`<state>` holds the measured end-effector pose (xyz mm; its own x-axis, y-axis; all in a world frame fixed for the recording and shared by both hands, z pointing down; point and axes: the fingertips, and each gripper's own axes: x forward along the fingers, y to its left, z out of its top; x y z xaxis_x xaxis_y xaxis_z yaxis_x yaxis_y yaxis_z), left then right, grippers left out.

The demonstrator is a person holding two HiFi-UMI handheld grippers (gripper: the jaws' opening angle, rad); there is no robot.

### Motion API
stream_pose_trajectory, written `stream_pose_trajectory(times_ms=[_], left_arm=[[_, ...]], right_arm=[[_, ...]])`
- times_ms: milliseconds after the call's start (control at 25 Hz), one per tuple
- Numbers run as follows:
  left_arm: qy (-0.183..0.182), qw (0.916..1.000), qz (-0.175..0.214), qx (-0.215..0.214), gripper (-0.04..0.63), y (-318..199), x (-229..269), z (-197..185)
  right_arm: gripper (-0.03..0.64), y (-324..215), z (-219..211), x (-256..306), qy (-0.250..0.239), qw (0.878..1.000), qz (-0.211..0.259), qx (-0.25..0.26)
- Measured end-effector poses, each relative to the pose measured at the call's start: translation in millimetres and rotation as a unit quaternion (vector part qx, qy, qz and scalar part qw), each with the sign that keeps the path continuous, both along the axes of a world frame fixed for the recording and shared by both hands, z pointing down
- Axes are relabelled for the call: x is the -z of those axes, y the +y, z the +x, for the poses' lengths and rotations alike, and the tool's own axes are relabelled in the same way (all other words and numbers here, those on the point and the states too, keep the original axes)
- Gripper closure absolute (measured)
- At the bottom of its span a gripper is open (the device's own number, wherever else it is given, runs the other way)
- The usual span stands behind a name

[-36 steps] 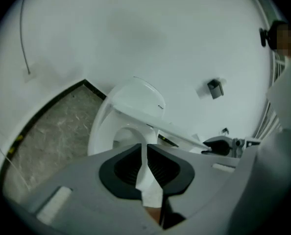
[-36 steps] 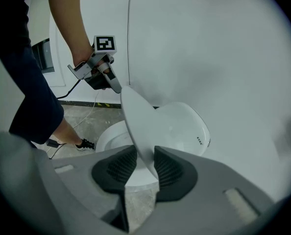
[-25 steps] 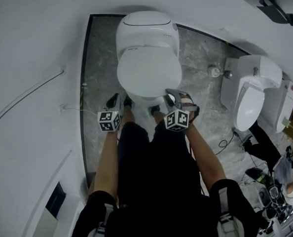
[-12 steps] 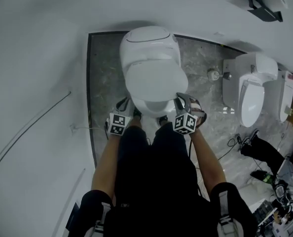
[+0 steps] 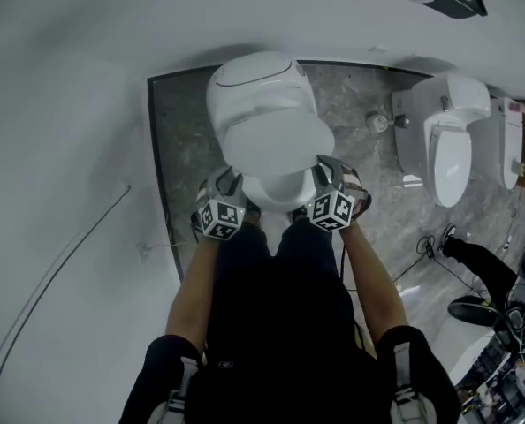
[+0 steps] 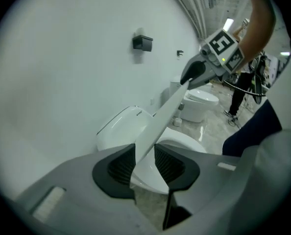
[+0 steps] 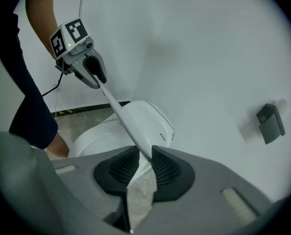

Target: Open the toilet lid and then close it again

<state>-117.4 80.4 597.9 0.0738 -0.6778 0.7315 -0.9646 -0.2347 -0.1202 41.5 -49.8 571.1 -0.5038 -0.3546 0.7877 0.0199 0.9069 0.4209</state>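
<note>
The white toilet [image 5: 254, 82] stands against the wall with its lid [image 5: 276, 140] tilted up off the seat [image 5: 276, 191]. My left gripper [image 5: 230, 182] is at the lid's front left edge. In the left gripper view the lid [image 6: 157, 126] runs between its pads [image 6: 121, 168] with a gap beside it; these jaws have just been opening. My right gripper [image 5: 320, 173] holds the front right edge. In the right gripper view its pads [image 7: 165, 169] pinch the thin lid [image 7: 128, 124]. Each gripper sees the other across the lid: right gripper [image 6: 192, 75], left gripper [image 7: 99, 80].
A second toilet [image 5: 448, 148] and a third fixture [image 5: 510, 140] stand to the right on the marbled floor [image 5: 360, 104]. Cables and a dark shoe [image 5: 475, 263] lie at the far right. A black holder [image 7: 269, 122] hangs on the white wall. My legs [image 5: 280, 325] are directly before the bowl.
Both grippers have risen with the lid's front edge, so the lid stands higher off the seat. The left gripper has rolled and its jaws have spread apart.
</note>
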Motion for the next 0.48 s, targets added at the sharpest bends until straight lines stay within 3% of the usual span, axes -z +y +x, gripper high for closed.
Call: stream_pose_trajectory(times_ms=[160, 480], left_arm=[[-0.013, 0.9963, 0.007, -0.084, 0.468, -11, 12, 6], [-0.03, 0.9842, 0.027, -0.172, 0.468, -40, 27, 25]], right_arm=[[0.534, -9, -10, 6, -0.002, 1.0, 0.0, -0.022], [0.531, -21, -21, 12, 0.004, 0.999, -0.003, -0.045]])
